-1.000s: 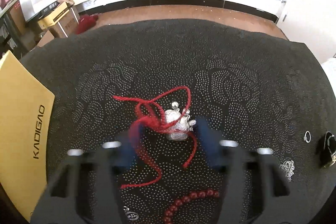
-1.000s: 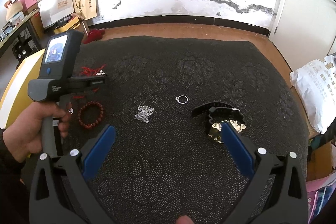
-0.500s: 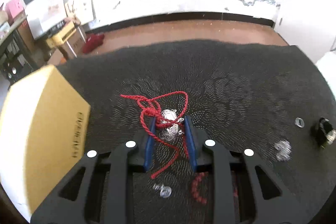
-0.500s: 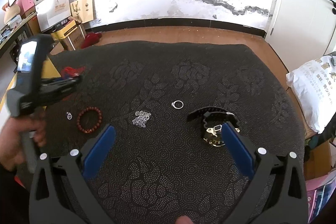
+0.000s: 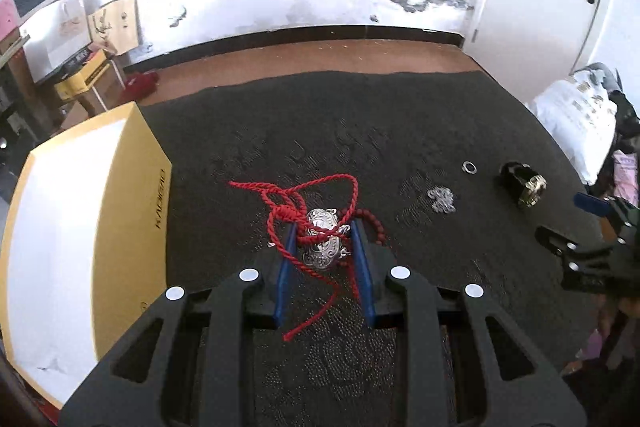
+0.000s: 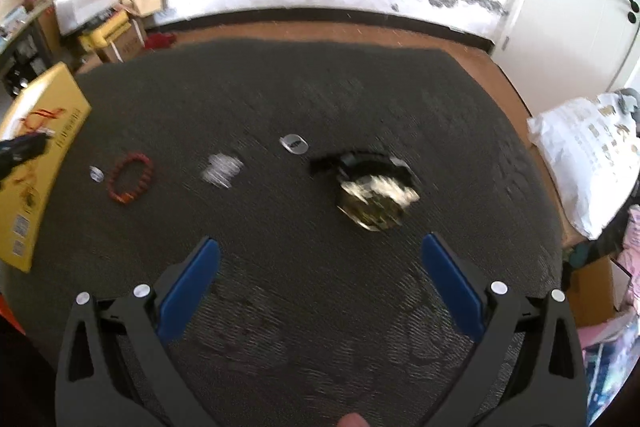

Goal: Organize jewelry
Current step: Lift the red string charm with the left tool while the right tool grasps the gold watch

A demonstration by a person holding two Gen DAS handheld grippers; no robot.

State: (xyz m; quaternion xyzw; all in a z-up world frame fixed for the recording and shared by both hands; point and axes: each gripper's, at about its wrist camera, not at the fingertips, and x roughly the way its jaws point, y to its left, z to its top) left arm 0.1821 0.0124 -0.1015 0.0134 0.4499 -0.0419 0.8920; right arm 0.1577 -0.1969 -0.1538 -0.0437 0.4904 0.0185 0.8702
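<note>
Your left gripper [image 5: 323,247] has its blue pads pressed in on the silver pendant [image 5: 322,245], whose red cord [image 5: 298,205] loops up toward 12 o'clock and trails down toward 6 between the fingers. The yellow box [image 5: 86,227] lies at 9 o'clock of the pendant, on the dark mat [image 5: 400,131]. Toward 3 o'clock you have the silver chain [image 5: 441,200], then the ring [image 5: 469,167] and the black watch [image 5: 522,183] beyond it.

Your right gripper [image 6: 320,275] stands wide apart with nothing between its pads. From it, the watch sits at 1 o'clock, the bead bracelet [image 6: 131,178] at 10 o'clock and a small silver piece [image 6: 96,173] just left of the beads. That view is blurred.
</note>
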